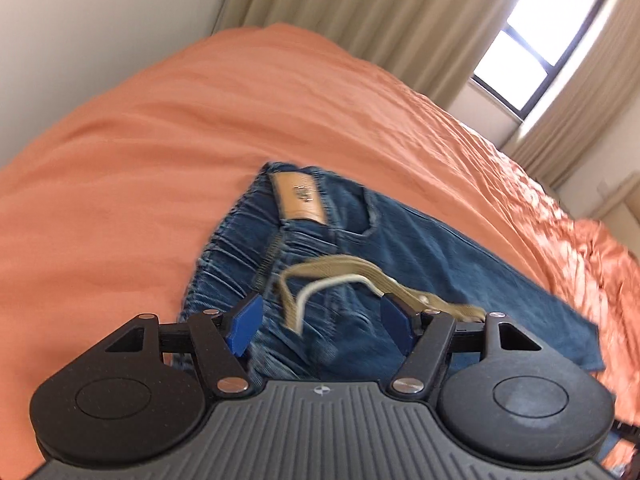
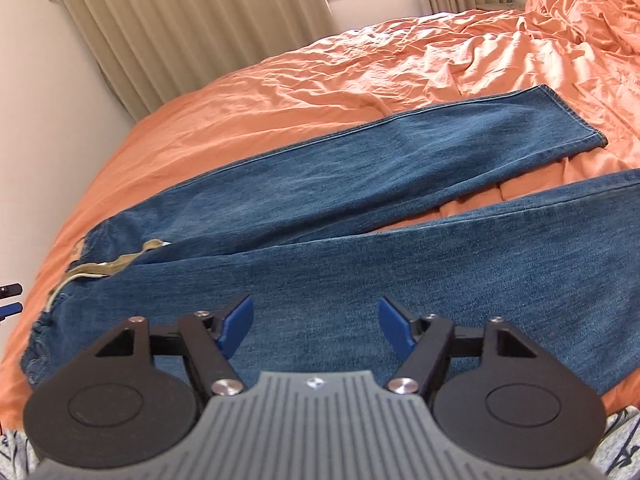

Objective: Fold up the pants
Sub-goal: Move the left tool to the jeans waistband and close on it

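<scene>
Blue jeans (image 2: 360, 208) lie spread flat on an orange bed (image 2: 304, 92), both legs apart and stretching to the right. The waistband (image 1: 256, 236) with a tan leather patch (image 1: 300, 198) and a khaki drawstring (image 1: 344, 270) shows in the left wrist view. My left gripper (image 1: 320, 326) is open and empty, hovering just above the waist area. My right gripper (image 2: 316, 326) is open and empty, above the thigh of the near leg. The far leg's hem (image 2: 576, 114) lies on wrinkled bedding.
Beige curtains (image 2: 192, 28) and a window (image 1: 540, 44) stand behind the bed. A cream wall (image 1: 100, 20) runs along the bed's left side. Crumpled orange bedding (image 2: 580, 12) piles at the far right. Grey patterned cloth (image 2: 624, 440) shows at the bottom corner.
</scene>
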The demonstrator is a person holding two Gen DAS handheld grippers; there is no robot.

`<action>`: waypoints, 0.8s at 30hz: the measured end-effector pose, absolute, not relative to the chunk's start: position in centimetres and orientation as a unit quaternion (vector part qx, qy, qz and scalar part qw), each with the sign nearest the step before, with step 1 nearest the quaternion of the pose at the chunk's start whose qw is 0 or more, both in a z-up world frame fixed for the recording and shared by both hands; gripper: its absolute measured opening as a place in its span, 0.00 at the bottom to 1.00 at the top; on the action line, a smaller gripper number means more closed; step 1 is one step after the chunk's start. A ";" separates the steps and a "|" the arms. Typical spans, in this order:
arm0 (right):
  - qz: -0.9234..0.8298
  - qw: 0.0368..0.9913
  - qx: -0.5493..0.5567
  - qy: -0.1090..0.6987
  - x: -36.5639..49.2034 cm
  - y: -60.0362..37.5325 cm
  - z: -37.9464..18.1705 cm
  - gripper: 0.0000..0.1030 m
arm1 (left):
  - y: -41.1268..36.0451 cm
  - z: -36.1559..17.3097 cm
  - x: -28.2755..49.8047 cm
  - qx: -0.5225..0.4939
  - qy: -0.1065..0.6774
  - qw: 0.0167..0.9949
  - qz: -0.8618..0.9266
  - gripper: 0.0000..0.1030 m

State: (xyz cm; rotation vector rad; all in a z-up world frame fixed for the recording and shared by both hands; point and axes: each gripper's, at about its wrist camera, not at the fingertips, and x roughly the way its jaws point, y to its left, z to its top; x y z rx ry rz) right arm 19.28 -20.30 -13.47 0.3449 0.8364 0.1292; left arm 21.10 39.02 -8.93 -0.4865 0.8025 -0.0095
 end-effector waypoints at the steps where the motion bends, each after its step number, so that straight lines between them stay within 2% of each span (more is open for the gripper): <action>1: 0.055 0.896 0.166 0.409 19.6 -20.1 -13.8 0.63 | 40.1 -10.2 22.0 -0.253 0.392 0.885 -0.012 0.77; 8: 0.024 0.894 0.130 0.428 20.9 -18.4 -15.2 0.63 | 44.9 -16.2 23.9 -0.372 0.383 0.839 -0.102 0.75; 14: 0.016 0.896 0.104 0.432 21.0 -17.1 -16.0 0.62 | 44.7 -17.6 24.6 -0.394 0.389 0.820 -0.143 0.72; 16: 0.012 0.895 0.106 0.433 21.0 -16.9 -16.1 0.62 | 44.7 -17.5 24.4 -0.401 0.388 0.817 -0.142 0.61; 18: 0.006 0.895 0.106 0.432 20.9 -16.9 -16.1 0.62 | 44.1 -16.8 24.0 -0.400 0.387 0.817 -0.150 0.23; 24: -0.002 0.894 0.107 0.436 20.7 -16.9 -16.2 0.62 | 41.5 -13.9 24.0 -0.333 0.392 0.848 -0.123 0.21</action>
